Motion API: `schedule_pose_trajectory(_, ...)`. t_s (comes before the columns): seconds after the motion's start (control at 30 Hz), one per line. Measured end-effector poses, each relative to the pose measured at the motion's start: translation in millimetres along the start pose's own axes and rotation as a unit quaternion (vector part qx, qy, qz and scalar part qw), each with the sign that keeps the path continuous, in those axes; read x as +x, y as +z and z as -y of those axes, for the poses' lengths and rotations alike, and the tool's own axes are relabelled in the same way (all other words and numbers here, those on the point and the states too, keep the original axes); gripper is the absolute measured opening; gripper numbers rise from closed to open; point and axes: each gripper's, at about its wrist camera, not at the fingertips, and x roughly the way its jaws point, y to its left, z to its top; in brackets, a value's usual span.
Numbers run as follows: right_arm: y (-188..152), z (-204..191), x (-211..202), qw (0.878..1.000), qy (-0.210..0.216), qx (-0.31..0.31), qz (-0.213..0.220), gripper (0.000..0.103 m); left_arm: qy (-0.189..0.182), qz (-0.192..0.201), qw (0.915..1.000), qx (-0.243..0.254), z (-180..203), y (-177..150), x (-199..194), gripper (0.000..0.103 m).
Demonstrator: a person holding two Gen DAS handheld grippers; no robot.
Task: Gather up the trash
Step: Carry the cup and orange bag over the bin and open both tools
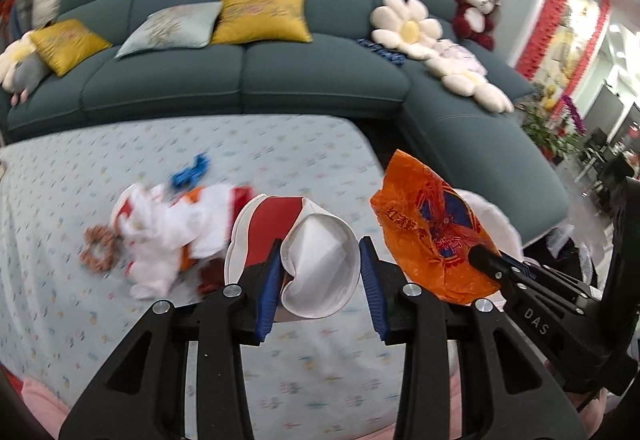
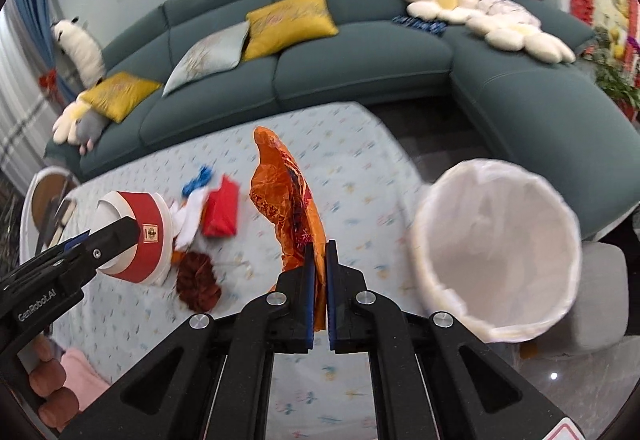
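Standing upright in pinched jaws – orange wrapper (image 2: pixel 289 200)

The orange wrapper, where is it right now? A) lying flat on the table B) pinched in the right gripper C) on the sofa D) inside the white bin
B: the orange wrapper sticks up from the shut right gripper, beside the white bin, not inside it.

Teal sectional sofa (image 1: pixel 248 80), two mustard-yellow square cushions (image 1: pixel 262 18), pale grey cushion (image 1: pixel 170 26), white flower-shaped plush cushions (image 1: pixel 408 26), dark-red plush bear (image 1: pixel 476 10), light patterned tablecloth (image 1: pixel 80 176).
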Motion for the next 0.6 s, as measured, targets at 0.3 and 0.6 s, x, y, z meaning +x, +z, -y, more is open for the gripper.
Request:
schedule_pose_trajectory(0.3, 13, 67, -28, 0.997, -0.048, 0.045, 0.039, 0.004, -0.05, 0.01, 0.9968, 0.061, 85, 20, 15, 0.036)
schedule_pose_trajectory(0.6, 12, 132, -30, 0.991, -0.104, 0.076, 0.045, 0.004, -0.108, -0.011, 0.9883, 0.107, 158, 25, 47, 0.036)
